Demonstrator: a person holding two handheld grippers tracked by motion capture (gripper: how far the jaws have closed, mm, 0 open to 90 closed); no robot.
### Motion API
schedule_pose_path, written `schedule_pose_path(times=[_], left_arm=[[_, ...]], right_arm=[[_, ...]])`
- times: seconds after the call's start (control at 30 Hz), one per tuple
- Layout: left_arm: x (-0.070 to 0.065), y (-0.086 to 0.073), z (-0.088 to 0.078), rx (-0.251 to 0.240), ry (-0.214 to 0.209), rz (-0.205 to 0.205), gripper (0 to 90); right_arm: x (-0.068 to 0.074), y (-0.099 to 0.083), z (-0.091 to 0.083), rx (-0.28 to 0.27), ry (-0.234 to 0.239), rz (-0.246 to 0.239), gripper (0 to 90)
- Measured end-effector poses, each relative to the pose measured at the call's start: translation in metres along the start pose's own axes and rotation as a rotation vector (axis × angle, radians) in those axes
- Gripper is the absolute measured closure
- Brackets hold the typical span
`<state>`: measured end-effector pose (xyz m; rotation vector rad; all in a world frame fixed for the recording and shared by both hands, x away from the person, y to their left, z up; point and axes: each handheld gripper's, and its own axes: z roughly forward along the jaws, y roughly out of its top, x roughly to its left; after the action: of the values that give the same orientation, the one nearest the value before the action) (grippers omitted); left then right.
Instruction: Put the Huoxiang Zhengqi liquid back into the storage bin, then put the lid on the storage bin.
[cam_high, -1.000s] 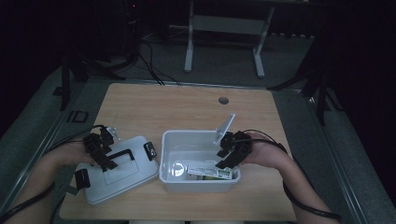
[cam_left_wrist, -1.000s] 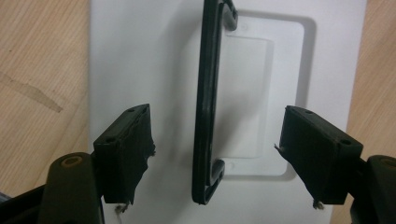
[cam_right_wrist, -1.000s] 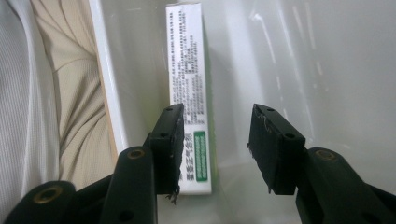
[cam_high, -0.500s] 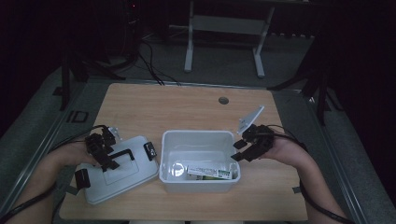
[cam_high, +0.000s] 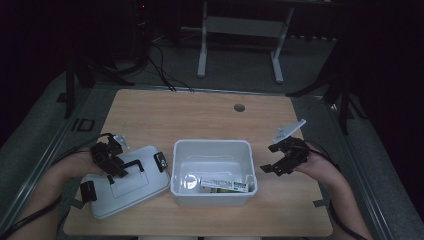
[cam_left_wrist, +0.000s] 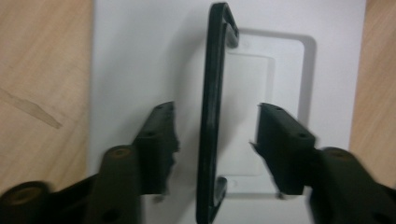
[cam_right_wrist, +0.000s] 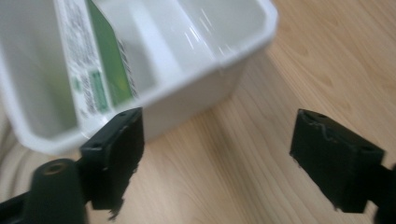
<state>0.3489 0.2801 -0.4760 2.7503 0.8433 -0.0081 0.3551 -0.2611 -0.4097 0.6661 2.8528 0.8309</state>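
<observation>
Fingers (cam_left_wrist: 159, 140) of the left gripper (cam_high: 111, 161) have just been closing, standing half open astride the lid's black handle (cam_left_wrist: 212, 112), pads not yet touching it; lid (cam_high: 127, 182) is lying flat on the worktop (cam_high: 200, 115), just left of the white bin (cam_high: 212, 172); right gripper (cam_high: 281, 159) has just been opening, now wide and empty beside the bin; lid is looking light, stiff, slick plastic; thin raised handle is likely the surest hold.

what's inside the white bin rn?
The white bin holds a green-and-white box lying along its near wall, beside a round shiny spot. The near wall may hide anything lower down.
</observation>
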Motion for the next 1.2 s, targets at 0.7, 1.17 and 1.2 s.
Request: schedule_pose_path(times=[0.7,1.17,1.2], left_arm=[[0.001,0.004,0.006,0.071,-0.057,0.054,83.9],[-0.002,-0.005,-0.031,0.047,-0.037,0.041,84.0],[-0.003,-0.005,-0.036,0.041,-0.032,0.044,84.0]], right_arm=[[-0.019,-0.069,0.048,0.065,-0.02,0.136,14.4],[-0.015,-0.078,0.052,0.038,-0.017,0.156,14.4],[-0.016,-0.079,0.052,0.036,-0.018,0.157,14.4]])
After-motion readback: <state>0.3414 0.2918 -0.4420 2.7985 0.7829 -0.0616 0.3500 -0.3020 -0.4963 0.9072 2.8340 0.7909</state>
